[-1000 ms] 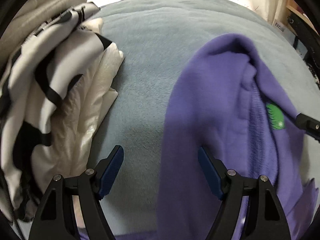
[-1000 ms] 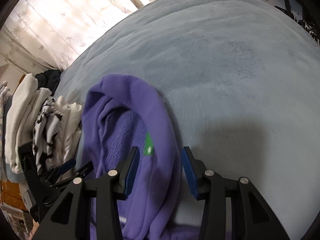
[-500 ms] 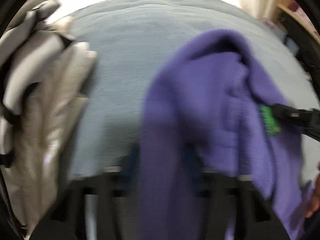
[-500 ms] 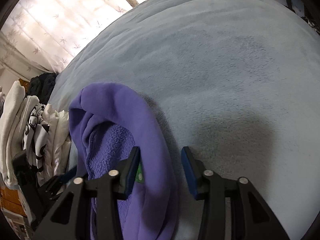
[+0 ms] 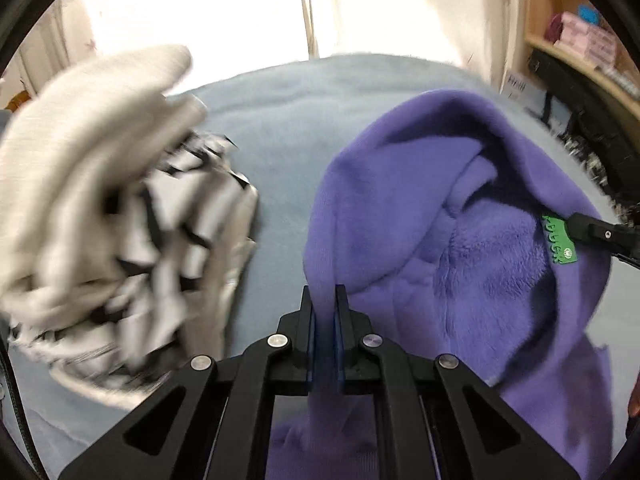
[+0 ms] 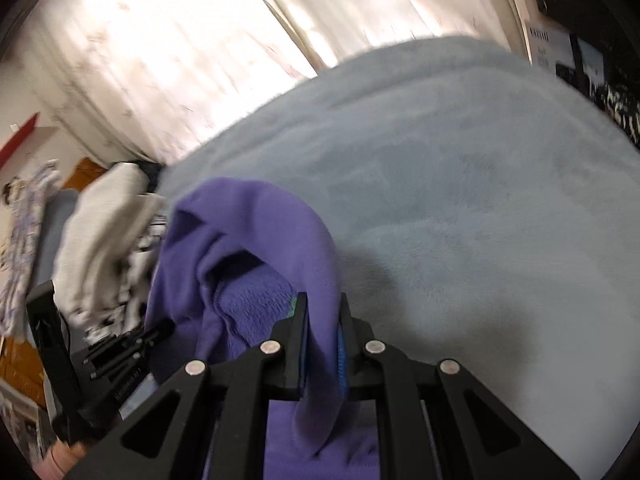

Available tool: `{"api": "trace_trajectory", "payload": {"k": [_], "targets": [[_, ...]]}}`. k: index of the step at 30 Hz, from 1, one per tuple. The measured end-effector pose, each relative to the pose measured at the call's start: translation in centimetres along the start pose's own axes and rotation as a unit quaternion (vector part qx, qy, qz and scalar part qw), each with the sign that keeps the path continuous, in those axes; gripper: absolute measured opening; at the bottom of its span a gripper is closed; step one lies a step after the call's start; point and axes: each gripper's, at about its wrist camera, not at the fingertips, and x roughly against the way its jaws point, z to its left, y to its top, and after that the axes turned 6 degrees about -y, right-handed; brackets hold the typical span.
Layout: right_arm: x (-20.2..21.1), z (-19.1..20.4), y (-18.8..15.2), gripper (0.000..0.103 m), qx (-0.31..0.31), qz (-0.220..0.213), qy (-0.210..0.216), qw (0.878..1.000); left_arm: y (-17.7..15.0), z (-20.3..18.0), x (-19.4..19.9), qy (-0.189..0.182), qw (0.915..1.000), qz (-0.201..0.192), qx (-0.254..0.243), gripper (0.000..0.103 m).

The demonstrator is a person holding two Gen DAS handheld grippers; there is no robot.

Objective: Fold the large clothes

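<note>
While both sets of fingers pinch its hood edge, the garment hangs off the bed, so the lines below run outward from it.

Garment: a purple fleece hoodie (image 5: 400, 208), hood opening facing the left wrist camera, fleecy lining and a green neck label (image 5: 558, 240) showing; its body drops below the fingers and out of view.
Left gripper (image 5: 325, 308): fingers clenched on a thin fold of the hood's rim, cloth running up from between them; they have just been closing.
Right gripper (image 6: 322, 312): fingers clamped on the opposite rim beside the label, a thicker roll of fleece between them; they too have just been closing.
Beyond the fingers: a pale blue fleece blanket (image 6: 460, 200) covering the bed, bare ahead of the right gripper.
Left of the fingers: a pile of cream and black-and-white clothes (image 5: 120, 208), blurred.
Step in hand (judgement): lifting the hoodie clear to spread it flat.
Doing it well: keep both hands level and draw them apart until the hood rim is taut, then lay it on the bare blanket, clear of the pile.
Risk: the left pinch looks shallow and could slip.
</note>
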Motion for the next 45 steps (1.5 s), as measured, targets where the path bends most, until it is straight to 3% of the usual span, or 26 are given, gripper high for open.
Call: {"api": "trace_trajectory", "payload": {"k": [4, 7, 10, 16, 21, 24, 27, 32, 37, 45], "targets": [[6.2, 1.8, -2.9, 0.011, 0.033, -0.044, 0.040, 0.998, -2.6, 1.0, 5.8, -0.029, 0.9989, -0.034, 0.018, 0.004], [9.4, 2.4, -6.2, 0.011, 0.048, -0.054, 0.064, 0.995, -6.5, 2.0, 8.8, -0.049, 0.9972, -0.042, 0.038, 0.004], [11.1, 2.6, -10.7, 0.012, 0.065, -0.033, 0.074, 0.995, -10.9, 2.6, 10.1, -0.072, 0.9950, -0.032, 0.062, 0.004], [12.4, 0.7, -18.4, 0.017, 0.060, 0.028, 0.035, 0.997, -20.4, 2.9, 11.3, -0.108, 0.9871, 0.009, 0.118, 0.004], [13.8, -1.0, -22.7, 0.017, 0.025, 0.048, 0.042, 0.998, -25.0, 4.1, 12.5, -0.127, 0.9787, 0.028, 0.159, 0.004], [14.6, -1.5, -24.4, 0.029, 0.006, 0.057, 0.054, 0.997, -26.6, 4.5, 12.9, -0.145, 0.9738, 0.032, 0.173, 0.004], [15.2, -1.5, -25.9, 0.041, -0.012, 0.070, 0.069, 0.995, -28.2, 3.5, 14.3, -0.177, 0.9685, 0.037, 0.171, 0.011], [14.6, -0.9, -26.9, 0.043, -0.032, 0.079, 0.096, 0.992, -28.9, 1.0, 14.8, -0.231, 0.9590, 0.046, 0.157, 0.025], [12.7, -0.7, -27.1, 0.043, -0.059, 0.090, 0.129, 0.986, -28.6, -0.5, 11.5, -0.284, 0.9401, 0.066, 0.176, 0.036], [8.4, -2.0, -26.8, 0.047, -0.137, 0.092, 0.184, 0.969, -28.3, -0.2, 7.1, -0.346, 0.9073, 0.046, 0.234, 0.039]]}}
